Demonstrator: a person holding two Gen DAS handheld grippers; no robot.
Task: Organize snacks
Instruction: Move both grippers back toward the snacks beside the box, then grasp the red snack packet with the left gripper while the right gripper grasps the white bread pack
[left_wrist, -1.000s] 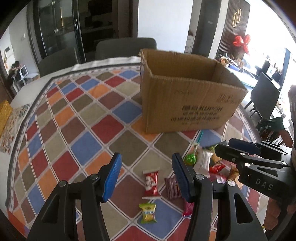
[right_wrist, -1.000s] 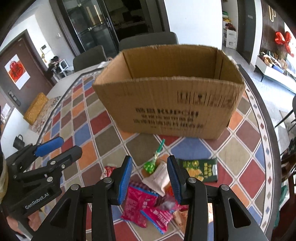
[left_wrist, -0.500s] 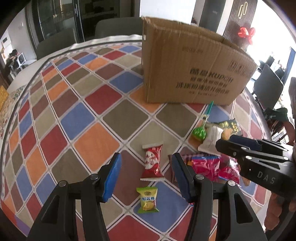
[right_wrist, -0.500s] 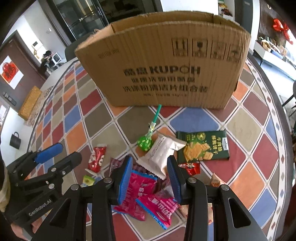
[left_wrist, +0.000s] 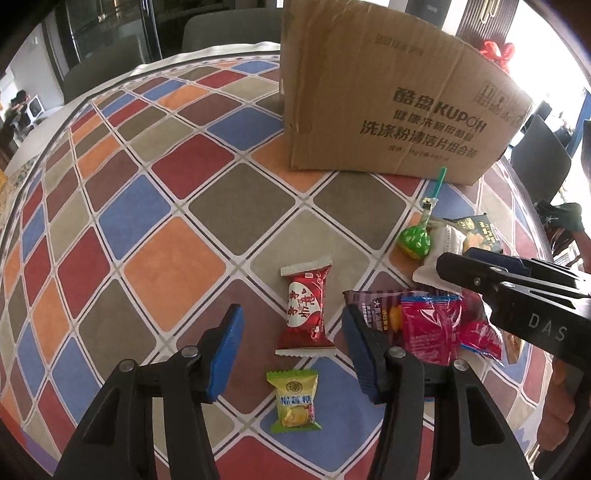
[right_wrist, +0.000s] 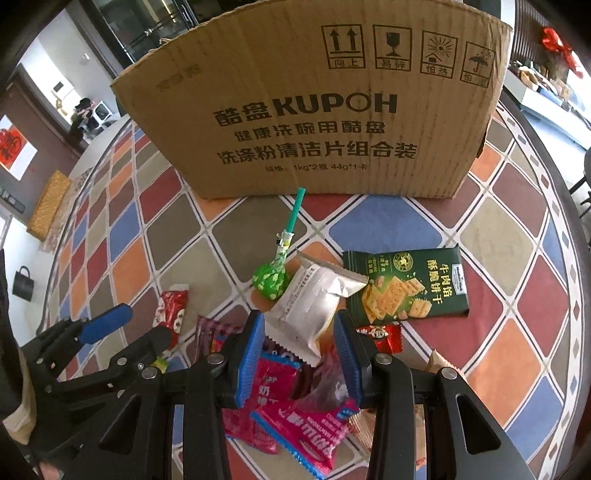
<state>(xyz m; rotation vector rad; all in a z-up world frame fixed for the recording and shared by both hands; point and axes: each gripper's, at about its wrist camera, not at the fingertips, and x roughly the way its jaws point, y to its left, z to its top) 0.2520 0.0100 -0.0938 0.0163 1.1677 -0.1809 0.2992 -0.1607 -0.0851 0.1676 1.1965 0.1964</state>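
Note:
A brown cardboard box stands on the patterned tablecloth. My left gripper is open, low over a red snack packet lying between its fingers, with a small green candy just below. My right gripper is open, its fingers either side of a silver-white pouch. Under it lie pink packets. A green lollipop and a dark green cracker pack lie ahead.
The right gripper shows at the right of the left wrist view, over the snack pile. The left gripper shows at the left of the right wrist view. Dark chairs stand behind the table.
Both grippers have come down and forward towards the snacks. The box now looms taller and its open top is out of sight. Both stayed open.

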